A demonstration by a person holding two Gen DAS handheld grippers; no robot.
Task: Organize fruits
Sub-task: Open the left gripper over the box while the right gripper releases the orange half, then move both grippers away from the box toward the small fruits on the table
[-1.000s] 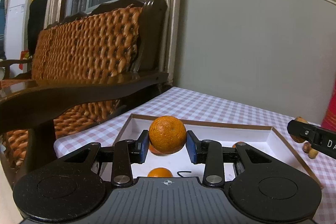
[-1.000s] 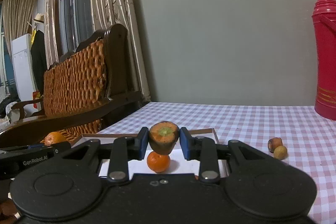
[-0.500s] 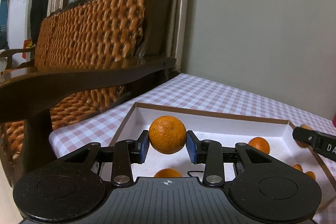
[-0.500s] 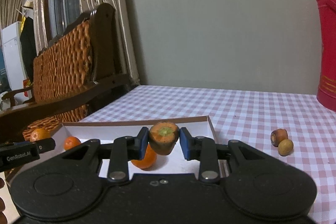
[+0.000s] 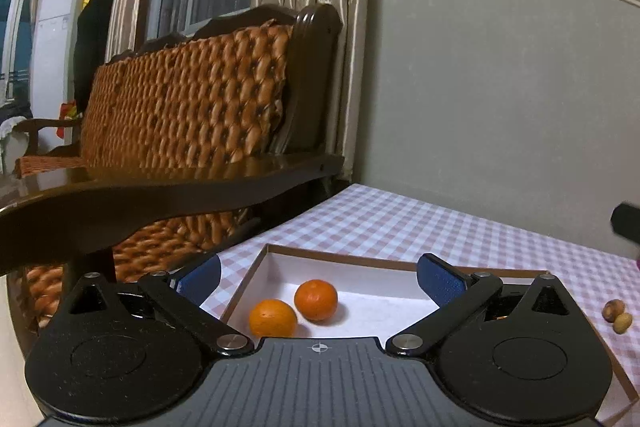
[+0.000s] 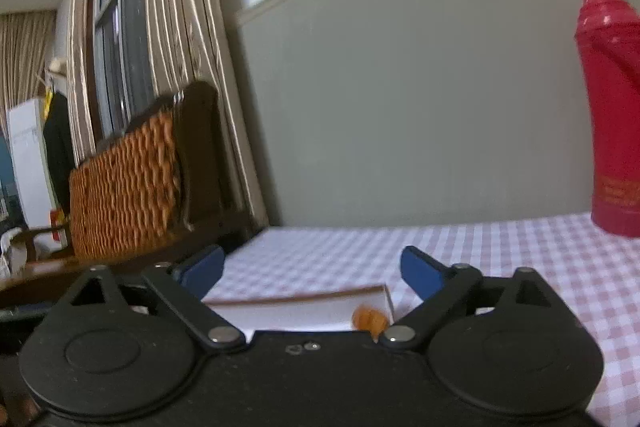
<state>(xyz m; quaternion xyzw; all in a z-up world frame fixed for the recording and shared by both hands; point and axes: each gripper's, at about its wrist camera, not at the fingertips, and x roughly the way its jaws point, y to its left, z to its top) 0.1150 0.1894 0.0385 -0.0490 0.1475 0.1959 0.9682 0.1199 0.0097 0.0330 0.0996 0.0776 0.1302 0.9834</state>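
A shallow white box with a brown rim (image 5: 344,259) lies on the checked tablecloth. In the left wrist view two oranges (image 5: 273,317) (image 5: 316,299) rest side by side in its near left corner. My left gripper (image 5: 318,277) is open and empty above them. My right gripper (image 6: 312,267) is open and empty over the box's far right corner (image 6: 384,291). A blurred orange-brown fruit (image 6: 369,319) sits in that corner, partly hidden by the gripper body.
Two small brown fruits (image 5: 618,315) lie on the cloth right of the box. A red thermos (image 6: 612,115) stands at the back right. A wooden sofa with woven cushions (image 5: 188,115) borders the table on the left. A grey wall stands behind.
Both grippers have opened. The left one let go of its orange, which now lies in the box. The right one let go of its orange-brown fruit, now in the box's corner.
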